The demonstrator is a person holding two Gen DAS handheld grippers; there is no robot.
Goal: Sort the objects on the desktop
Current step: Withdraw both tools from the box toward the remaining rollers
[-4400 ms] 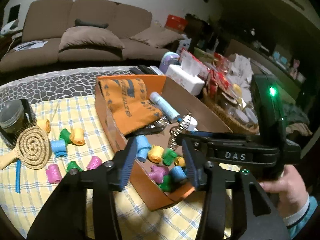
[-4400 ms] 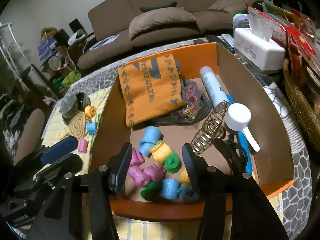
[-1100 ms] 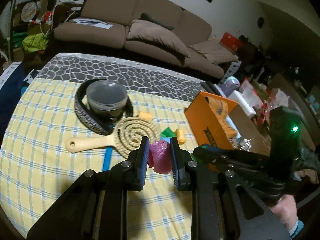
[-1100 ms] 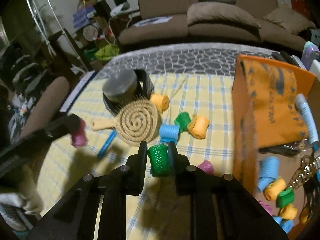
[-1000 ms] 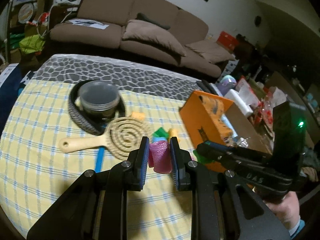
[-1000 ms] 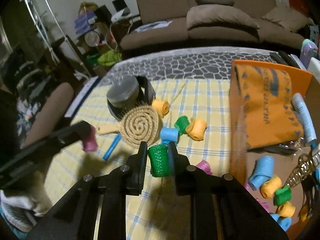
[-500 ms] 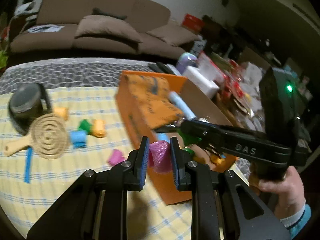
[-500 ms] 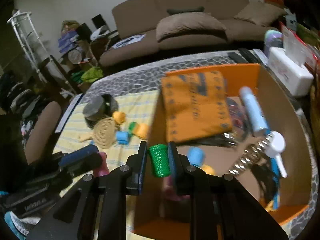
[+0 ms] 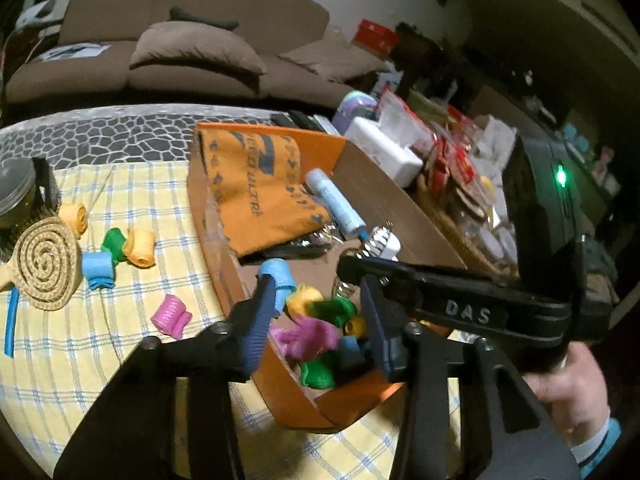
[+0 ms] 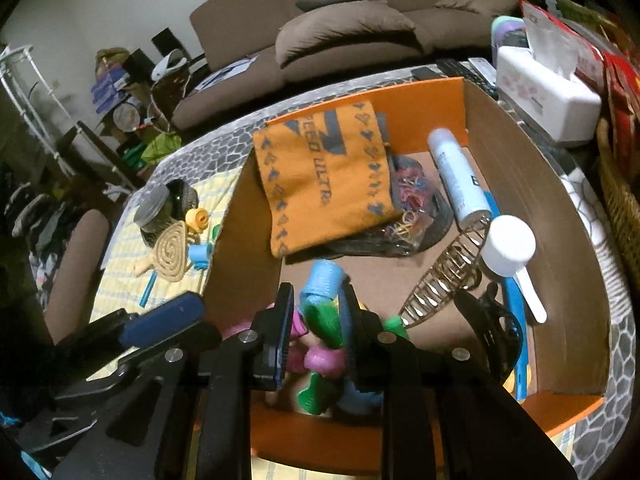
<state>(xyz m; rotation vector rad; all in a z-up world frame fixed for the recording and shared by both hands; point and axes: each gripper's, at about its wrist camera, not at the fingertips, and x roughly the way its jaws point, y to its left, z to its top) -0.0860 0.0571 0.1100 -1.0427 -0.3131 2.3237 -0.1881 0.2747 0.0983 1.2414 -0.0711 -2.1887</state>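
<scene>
An orange cardboard box holds a pile of coloured hair rollers at its near corner. My left gripper is open over that corner, and a pink roller lies among the pile between its fingers. My right gripper is over the same corner, jaws partly apart with a green roller between them; whether it still grips is unclear. Loose rollers lie on the checked cloth: pink, blue, orange, green.
The box also holds an orange cloth, a white tube, a white scoop, a metal hair clip and a black claw clip. A round woven brush and a jar lie left. A tissue box stands beyond.
Both grippers have moved over the box's near corner. My left gripper has opened and let the pink roller fall into the pile. My right jaws have widened around the green roller.
</scene>
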